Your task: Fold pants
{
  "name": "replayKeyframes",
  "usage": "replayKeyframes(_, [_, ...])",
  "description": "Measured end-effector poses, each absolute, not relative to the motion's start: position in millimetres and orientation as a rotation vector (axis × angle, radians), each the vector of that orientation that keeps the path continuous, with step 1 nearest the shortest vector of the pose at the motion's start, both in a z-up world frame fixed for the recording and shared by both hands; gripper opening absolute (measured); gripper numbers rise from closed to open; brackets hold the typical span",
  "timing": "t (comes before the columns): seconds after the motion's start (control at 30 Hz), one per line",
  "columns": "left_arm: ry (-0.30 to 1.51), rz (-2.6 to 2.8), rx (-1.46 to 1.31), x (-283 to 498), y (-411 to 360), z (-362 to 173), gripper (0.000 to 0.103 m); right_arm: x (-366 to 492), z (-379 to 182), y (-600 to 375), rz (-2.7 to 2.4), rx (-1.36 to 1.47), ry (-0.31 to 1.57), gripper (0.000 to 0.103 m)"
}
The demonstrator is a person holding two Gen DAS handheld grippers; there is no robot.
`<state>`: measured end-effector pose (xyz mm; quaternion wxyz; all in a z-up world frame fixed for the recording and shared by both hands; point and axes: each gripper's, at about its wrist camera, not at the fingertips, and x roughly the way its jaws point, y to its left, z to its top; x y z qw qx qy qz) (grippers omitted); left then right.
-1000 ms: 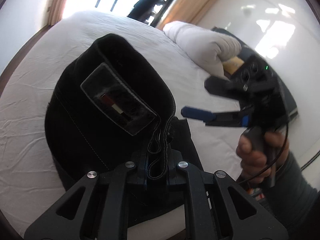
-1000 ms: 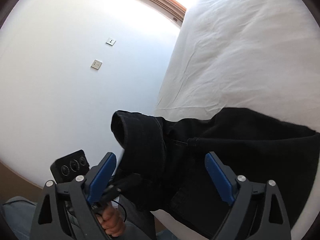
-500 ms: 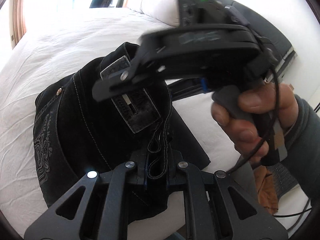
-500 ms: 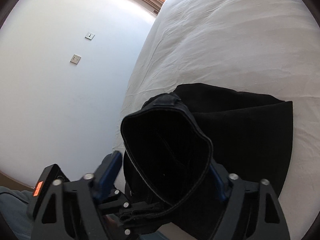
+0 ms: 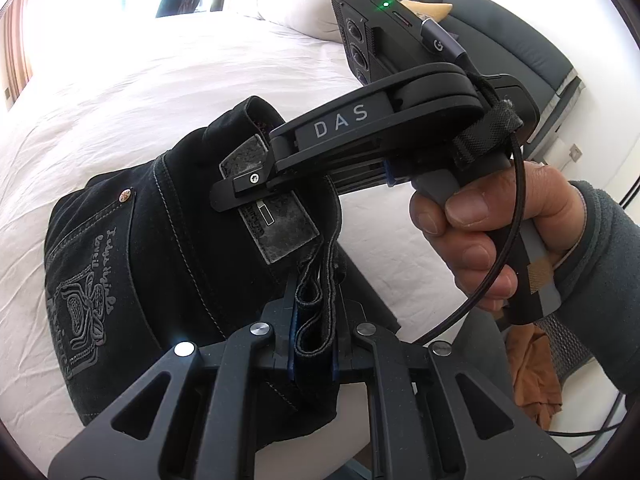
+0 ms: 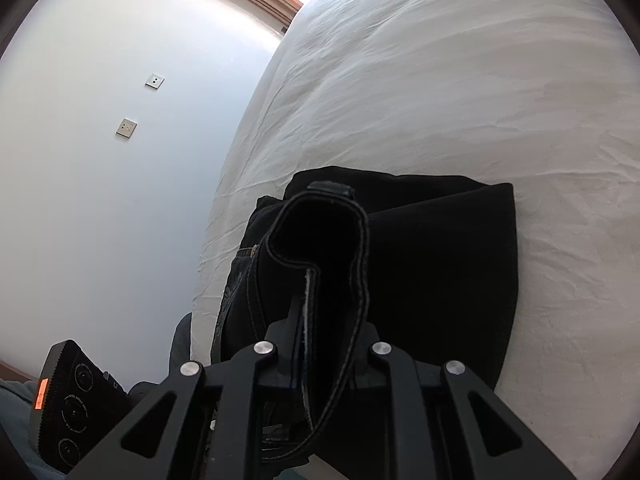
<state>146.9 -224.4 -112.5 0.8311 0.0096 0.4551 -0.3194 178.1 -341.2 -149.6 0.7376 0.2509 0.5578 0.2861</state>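
Note:
Black pants [image 5: 172,248] lie bunched on the white bed [image 5: 120,100], with an embroidered back pocket and a grey waist patch showing. My left gripper [image 5: 314,344] is shut on a doubled stretch of the waistband. My right gripper [image 5: 240,188], held by a hand [image 5: 472,232], reaches over the waistband from the right. In the right wrist view the right gripper [image 6: 328,320] has its jaws closing, pads pressing on the waistband edge [image 6: 320,216], which loops up ahead of them. The rest of the pants [image 6: 440,248] lies folded on the sheet beyond.
A white pillow [image 5: 320,0] and a dark padded headboard [image 5: 512,32] stand at the far side. An orange cloth [image 5: 532,376] and cables lie on the floor at the right. A white wall with two sockets [image 6: 128,126] runs along the bed's left edge [image 6: 224,200].
The right gripper came in from the right over the waistband, and its wide-open jaws narrowed onto the fabric. The left gripper rolled, keeping its hold.

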Motion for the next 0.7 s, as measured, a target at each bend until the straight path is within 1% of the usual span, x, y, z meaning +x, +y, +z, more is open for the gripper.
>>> replayKeyframes(0.2, [1.026, -0.663, 0.031, 164, -236, -131, 0.009, 186, -176, -361, 0.606, 0.592, 1.264, 0.017])
replayKeyframes(0.37, [1.043, -0.65, 0.05, 176, -247, -147, 0.011, 191, -197, -368, 0.591, 0.634, 1.274, 0.018])
replayKeyframes(0.4, [1.044, -0.651, 0.046, 178, -249, -149, 0.012, 192, -199, -369, 0.591, 0.64, 1.276, 0.018])
replayKeyframes(0.43, [1.047, -0.651, 0.034, 180, -248, -150, 0.017, 192, -201, -371, 0.587, 0.648, 1.279, 0.019])
replayKeyframes(0.53, [1.074, -0.689, -0.032, 183, -236, -143, 0.02, 195, -208, -382, 0.592, 0.72, 1.293, 0.027])
replayKeyframes(0.57, [1.076, -0.697, -0.058, 183, -229, -138, 0.02, 194, -207, -385, 0.587, 0.723, 1.291, 0.031])
replayKeyframes(0.6, [1.072, -0.711, -0.093, 183, -217, -129, 0.021, 193, -203, -387, 0.579, 0.714, 1.284, 0.039])
replayKeyframes(0.67, [1.034, -0.734, -0.134, 180, -194, -110, 0.021, 190, -196, -390, 0.565, 0.706, 1.268, 0.049])
replayKeyframes(0.7, [0.987, -0.714, -0.153, 178, -174, -97, 0.021, 188, -193, -393, 0.542, 0.701, 1.261, 0.05])
